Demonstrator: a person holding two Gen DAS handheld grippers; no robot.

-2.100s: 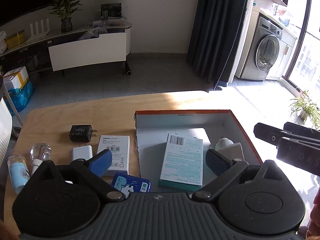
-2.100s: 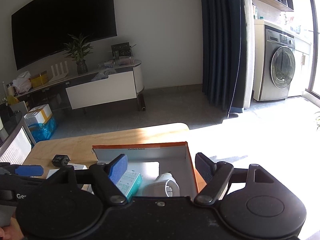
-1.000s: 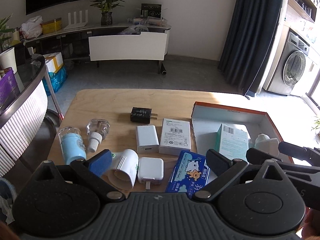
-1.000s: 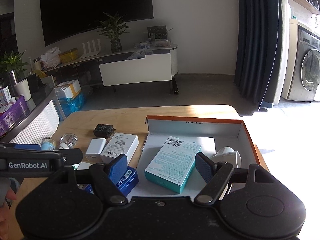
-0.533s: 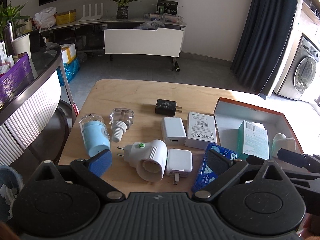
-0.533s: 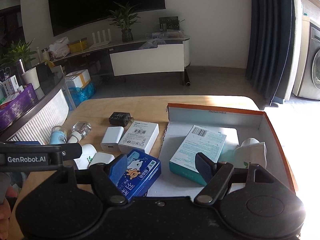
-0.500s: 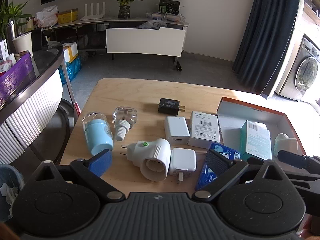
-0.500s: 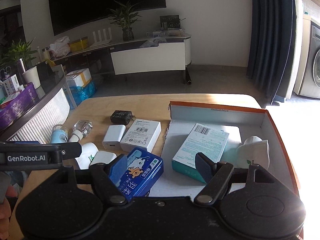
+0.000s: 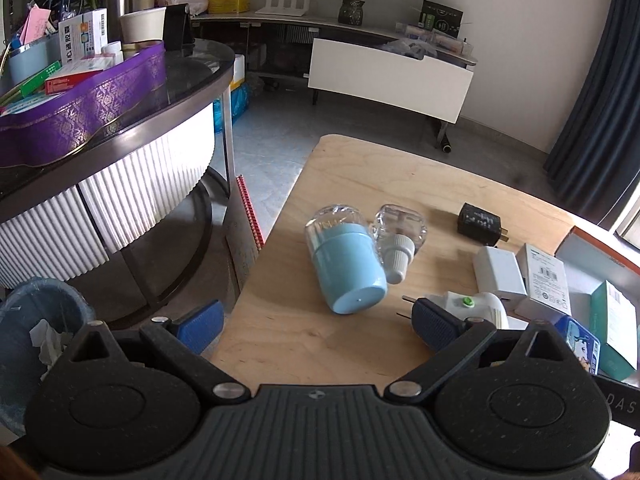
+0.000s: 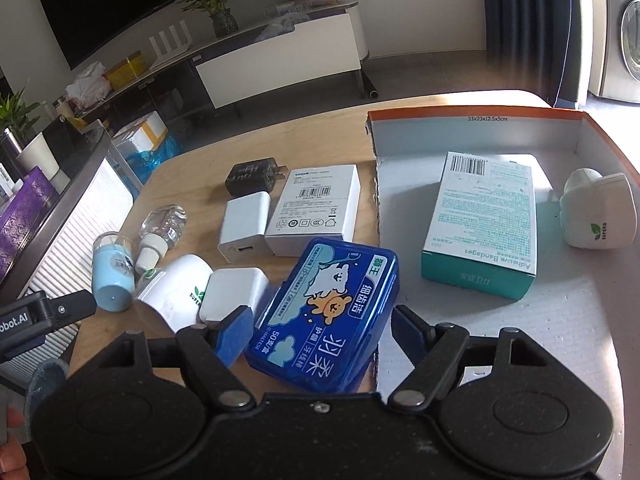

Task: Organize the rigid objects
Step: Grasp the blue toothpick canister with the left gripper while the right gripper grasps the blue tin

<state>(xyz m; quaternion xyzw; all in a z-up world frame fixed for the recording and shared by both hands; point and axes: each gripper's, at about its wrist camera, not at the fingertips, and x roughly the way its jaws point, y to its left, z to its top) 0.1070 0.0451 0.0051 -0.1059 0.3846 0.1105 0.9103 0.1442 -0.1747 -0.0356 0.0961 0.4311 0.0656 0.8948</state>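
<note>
Claws both gaping: your right claw straddles the blue case without pinching; left claw hangs empty over the worktop.

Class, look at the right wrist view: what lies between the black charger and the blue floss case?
In the right wrist view, a white charger and a white barcoded box lie side by side between the black charger and the blue floss case.

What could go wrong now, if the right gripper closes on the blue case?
The blue case leans on the box edge, so it may tip or slip as the open right gripper closes. One finger sits close to a white charger and could push it.
</note>
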